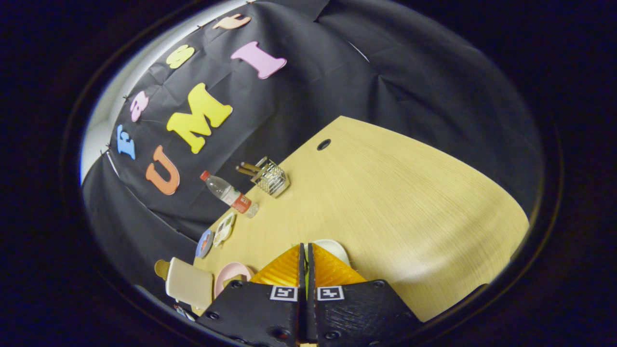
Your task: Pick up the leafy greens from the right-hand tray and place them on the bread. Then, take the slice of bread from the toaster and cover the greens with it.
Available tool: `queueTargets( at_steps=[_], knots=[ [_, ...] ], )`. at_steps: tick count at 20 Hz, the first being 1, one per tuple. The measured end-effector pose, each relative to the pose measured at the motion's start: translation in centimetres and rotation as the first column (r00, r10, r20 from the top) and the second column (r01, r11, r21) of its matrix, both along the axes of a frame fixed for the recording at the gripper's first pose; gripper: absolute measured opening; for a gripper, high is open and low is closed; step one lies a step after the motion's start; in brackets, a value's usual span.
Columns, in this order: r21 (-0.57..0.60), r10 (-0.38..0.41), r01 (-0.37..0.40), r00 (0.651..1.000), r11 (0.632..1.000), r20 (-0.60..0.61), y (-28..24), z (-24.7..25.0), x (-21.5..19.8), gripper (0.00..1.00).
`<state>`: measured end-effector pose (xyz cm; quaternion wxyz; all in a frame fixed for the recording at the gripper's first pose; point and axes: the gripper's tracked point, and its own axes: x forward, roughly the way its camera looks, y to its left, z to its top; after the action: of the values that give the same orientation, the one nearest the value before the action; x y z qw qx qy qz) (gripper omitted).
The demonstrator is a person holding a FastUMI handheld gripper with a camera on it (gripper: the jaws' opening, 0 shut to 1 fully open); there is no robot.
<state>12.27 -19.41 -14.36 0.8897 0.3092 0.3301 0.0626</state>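
Observation:
My gripper [306, 250] is raised over the wooden table [409, 207] and tilted, its fingers pressed almost together. A thin greenish sliver, the leafy greens [306, 285], shows in the narrow slit between them. Just beyond the fingertips lies a white tray [335, 248], mostly hidden by the fingers. To the left of the fingers is a pink plate [230, 275]; what lies on it is hidden. Further left stands a cream toaster [189, 284] with a slice of bread [162, 269] sticking out of its top.
Along the table's far edge by the cloth wall stand a plastic water bottle [230, 195], a wire holder [272, 178] with sticks in it, and two small flat dishes [214, 236]. A cable hole [324, 144] sits near the far corner.

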Motion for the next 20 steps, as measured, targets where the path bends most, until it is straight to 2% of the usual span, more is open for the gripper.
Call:
queueTargets(
  at_steps=[5,11,15,20],
  knots=[
    [0.059,0.024,-0.028,0.998,0.998,0.061,2.6,3.6,-0.7,0.0],
    [0.065,0.08,-0.09,0.986,0.994,0.144,7.3,8.3,-1.5,0.0],
    [0.077,0.138,-0.154,0.974,0.985,0.181,12.8,10.5,-2.1,0.0],
    [0.099,0.221,-0.242,0.957,0.965,0.185,22.1,10.1,-2.8,0.0]
  ],
)
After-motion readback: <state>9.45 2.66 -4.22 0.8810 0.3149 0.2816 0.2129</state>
